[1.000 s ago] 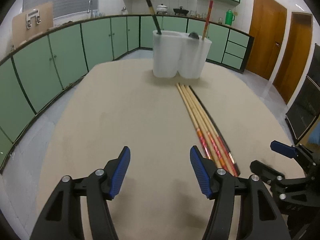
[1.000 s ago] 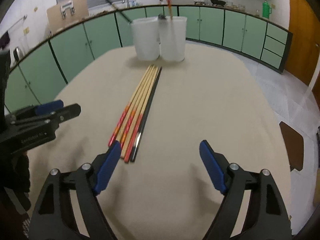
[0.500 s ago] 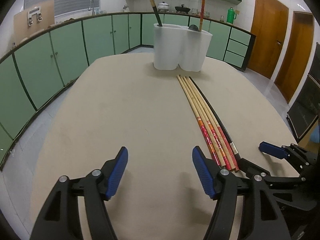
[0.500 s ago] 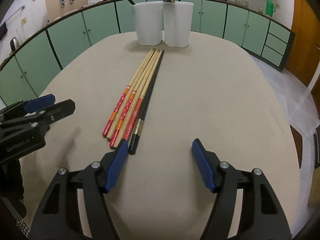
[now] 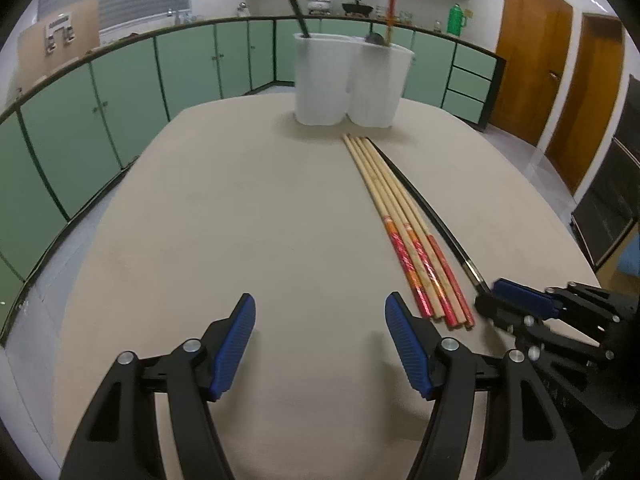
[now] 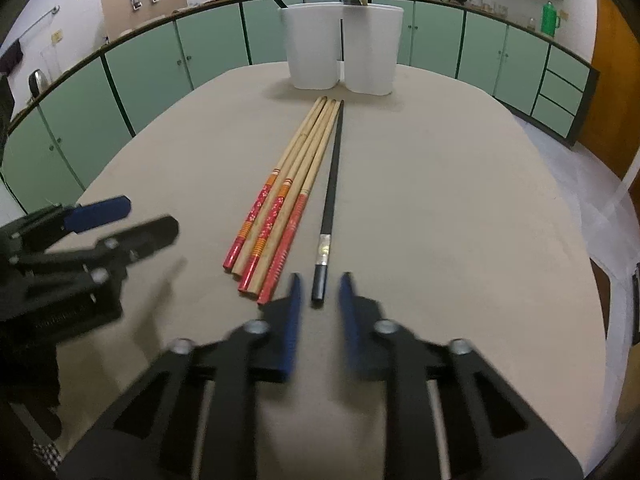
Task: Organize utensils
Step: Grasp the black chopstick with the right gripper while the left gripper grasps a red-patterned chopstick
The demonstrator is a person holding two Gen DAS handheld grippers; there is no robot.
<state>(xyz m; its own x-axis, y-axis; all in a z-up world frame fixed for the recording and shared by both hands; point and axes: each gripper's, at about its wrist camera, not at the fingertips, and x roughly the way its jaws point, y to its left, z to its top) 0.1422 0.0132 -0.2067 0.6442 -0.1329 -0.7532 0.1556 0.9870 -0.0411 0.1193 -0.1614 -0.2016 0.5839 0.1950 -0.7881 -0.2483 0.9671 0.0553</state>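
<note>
Several bamboo chopsticks [image 6: 296, 168] with red patterned ends lie side by side in the middle of the beige table [image 6: 440, 200]. A black chopstick [image 6: 332, 184] lies just to their right. My right gripper [image 6: 320, 282] is closing on the near end of the black chopstick, its blue pads blurred and close on either side of it. Seen from the left wrist view, the right gripper [image 5: 500, 296] has its fingers together at that end of the black chopstick [image 5: 424, 208]. To the left of the bamboo chopsticks [image 5: 392, 204], my left gripper [image 5: 319, 304] stands open over bare table.
Two white utensil holders [image 6: 316, 48] stand together at the far end of the table; a dark utensil and a red-topped chopstick stick out of them. My left gripper [image 6: 146, 216] is at the left of the right wrist view. Green cabinets surround the table.
The right gripper's jaws have swung from wide apart to nearly together around the black chopstick's near end. The black chopstick now lies slightly apart from the bamboo ones. The left gripper stays open.
</note>
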